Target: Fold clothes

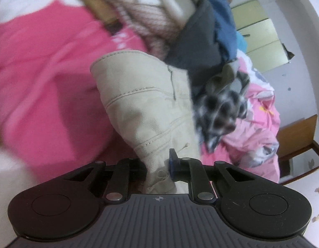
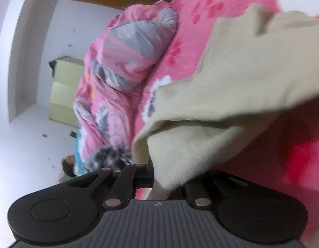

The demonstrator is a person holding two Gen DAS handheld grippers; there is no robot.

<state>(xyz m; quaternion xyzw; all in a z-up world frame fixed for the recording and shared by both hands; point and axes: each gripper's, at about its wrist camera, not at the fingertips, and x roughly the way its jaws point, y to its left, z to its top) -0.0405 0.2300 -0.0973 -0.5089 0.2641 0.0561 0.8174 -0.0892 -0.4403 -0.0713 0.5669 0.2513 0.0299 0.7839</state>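
Gripping: you have the beige garment [image 1: 147, 103] pinched in both tools, and it hangs above the pink bedsheet [image 1: 41, 78].
Left gripper [image 1: 159, 166]: your jaws are clamped on a bunched corner of the beige cloth; the fabric rises from between the fingers and spreads toward the far side, its double-stitched seams showing.
Left of the garment: pink bedsheet fills the near and far left, with white print at the far left edge, blurred.
Right of the garment: a heap of clothes lies on the bed, with a black-and-white checked piece [image 1: 219, 111] nearest, a dark grey one [image 1: 198, 43] behind it, a blue one [image 1: 223, 20] farther, and a pale knit [image 1: 142, 18] and cream cloth at the far end.
Far right, left wrist view: a crumpled pink floral quilt [image 1: 260, 119], yellow-green cabinets [image 1: 262, 37] against a white wall, and a wooden frame.
Right gripper [image 2: 169, 177]: your jaws are closed on a folded edge of the same beige garment [image 2: 242, 78], which drapes up and to the right over the flowered sheet.
Left, right wrist view: the quilt [image 2: 126, 66] is bundled beside the sheet; the checked piece [image 2: 109, 157] lies just beyond the fingers.
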